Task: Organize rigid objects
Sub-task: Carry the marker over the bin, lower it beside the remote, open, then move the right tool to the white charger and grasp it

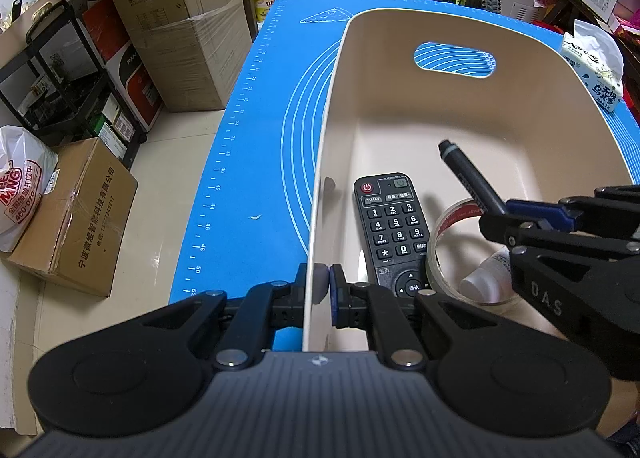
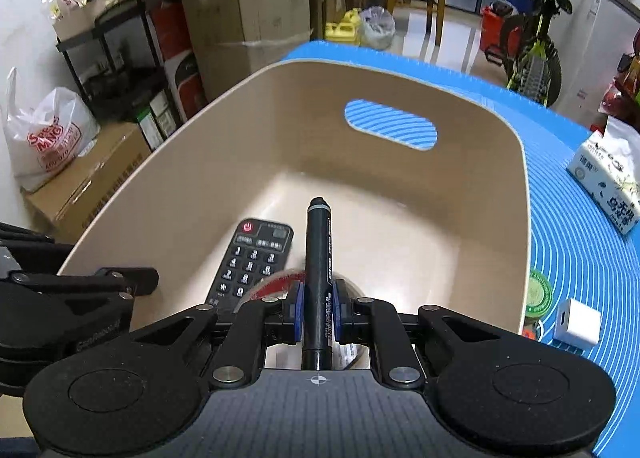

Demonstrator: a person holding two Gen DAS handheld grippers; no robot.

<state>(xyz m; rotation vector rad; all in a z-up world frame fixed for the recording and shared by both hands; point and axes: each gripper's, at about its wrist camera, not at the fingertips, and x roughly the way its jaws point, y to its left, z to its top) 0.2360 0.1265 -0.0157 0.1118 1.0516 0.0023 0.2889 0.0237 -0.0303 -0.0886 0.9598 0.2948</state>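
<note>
A beige plastic bin (image 1: 400, 34) (image 2: 400, 86) stands on the blue mat (image 1: 260, 118). My left gripper (image 1: 319, 290) is shut on the bin's left wall near its front corner. My right gripper (image 2: 316, 300) (image 1: 520, 214) is shut on a black marker (image 2: 318, 254) (image 1: 468, 178) and holds it over the bin's inside, tip pointing away. In the bin lie a black remote (image 1: 390, 230) (image 2: 250, 262), a roll of clear tape (image 1: 448, 234) and a small white bottle (image 1: 486, 274).
A tissue pack (image 1: 596, 70) (image 2: 608, 186) lies on the mat to the right of the bin. A white charger (image 2: 576, 324) and a green-lidded round thing (image 2: 538, 290) sit by the bin's right wall. Cardboard boxes (image 1: 176, 30) and a shelf stand on the floor to the left.
</note>
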